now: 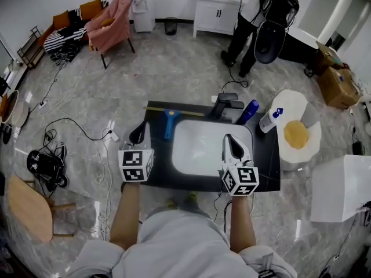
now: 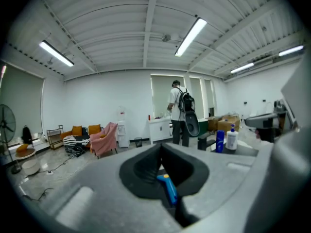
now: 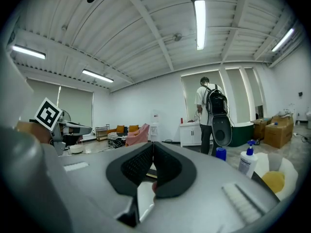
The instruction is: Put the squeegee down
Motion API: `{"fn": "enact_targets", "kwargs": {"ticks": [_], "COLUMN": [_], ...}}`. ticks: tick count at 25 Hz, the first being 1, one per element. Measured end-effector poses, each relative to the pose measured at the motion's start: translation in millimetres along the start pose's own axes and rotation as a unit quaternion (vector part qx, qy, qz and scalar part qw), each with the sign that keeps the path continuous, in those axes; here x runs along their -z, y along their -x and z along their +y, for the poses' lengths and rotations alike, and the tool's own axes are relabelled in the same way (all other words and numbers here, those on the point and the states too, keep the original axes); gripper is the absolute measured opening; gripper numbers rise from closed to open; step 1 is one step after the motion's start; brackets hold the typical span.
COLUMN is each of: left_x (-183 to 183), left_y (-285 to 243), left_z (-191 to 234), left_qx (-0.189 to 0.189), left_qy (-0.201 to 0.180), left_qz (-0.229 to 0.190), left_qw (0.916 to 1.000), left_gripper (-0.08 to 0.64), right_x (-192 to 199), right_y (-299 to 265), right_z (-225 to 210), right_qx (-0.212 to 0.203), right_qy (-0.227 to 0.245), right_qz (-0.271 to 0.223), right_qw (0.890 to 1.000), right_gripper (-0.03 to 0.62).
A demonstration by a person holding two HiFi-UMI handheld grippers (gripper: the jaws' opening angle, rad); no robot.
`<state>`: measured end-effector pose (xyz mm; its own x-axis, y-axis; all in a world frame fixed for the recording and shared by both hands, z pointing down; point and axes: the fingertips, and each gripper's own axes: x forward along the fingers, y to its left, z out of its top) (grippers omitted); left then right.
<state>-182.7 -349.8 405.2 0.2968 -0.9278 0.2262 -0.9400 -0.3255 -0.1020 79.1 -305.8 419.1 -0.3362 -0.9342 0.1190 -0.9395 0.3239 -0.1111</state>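
The blue-handled squeegee (image 1: 168, 123) lies on the black table (image 1: 268, 155), at the far left edge of the white panel (image 1: 197, 148). My left gripper (image 1: 139, 134) hangs just left of and nearer than it, shut with nothing held. In the left gripper view the closed pads (image 2: 146, 166) frame a small gap through which the squeegee's blue handle (image 2: 168, 186) shows beyond, apart from them. My right gripper (image 1: 231, 141) is over the panel's right part, shut and empty. Its jaws meet in the right gripper view (image 3: 152, 150).
A black tool (image 1: 226, 103), a blue bottle (image 1: 250, 110) and a white pump bottle (image 1: 270, 120) stand at the table's far right. A round white stand with a yellow cloth (image 1: 296, 134) is to the right. A person (image 1: 250, 15) stands at the back. Cables (image 1: 69, 126) lie on the floor at left.
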Motion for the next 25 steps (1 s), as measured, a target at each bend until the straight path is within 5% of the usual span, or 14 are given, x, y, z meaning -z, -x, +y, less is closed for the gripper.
{"fn": "enact_targets", "kwargs": {"ticks": [25], "left_x": [-12.3], "left_y": [28.8], "left_z": [18.7], "left_qx": [-0.005], "left_qy": [0.013], "left_qz": [-0.024], "left_qw": [0.9996], "left_gripper": [-0.002], "right_x": [-17.7], "right_y": [17.9], "right_z": [4.3], "right_qx": [0.008], "right_qy": [0.02], "right_qz": [-0.014], "right_qw": [1.0], "right_gripper": [0.003]}}
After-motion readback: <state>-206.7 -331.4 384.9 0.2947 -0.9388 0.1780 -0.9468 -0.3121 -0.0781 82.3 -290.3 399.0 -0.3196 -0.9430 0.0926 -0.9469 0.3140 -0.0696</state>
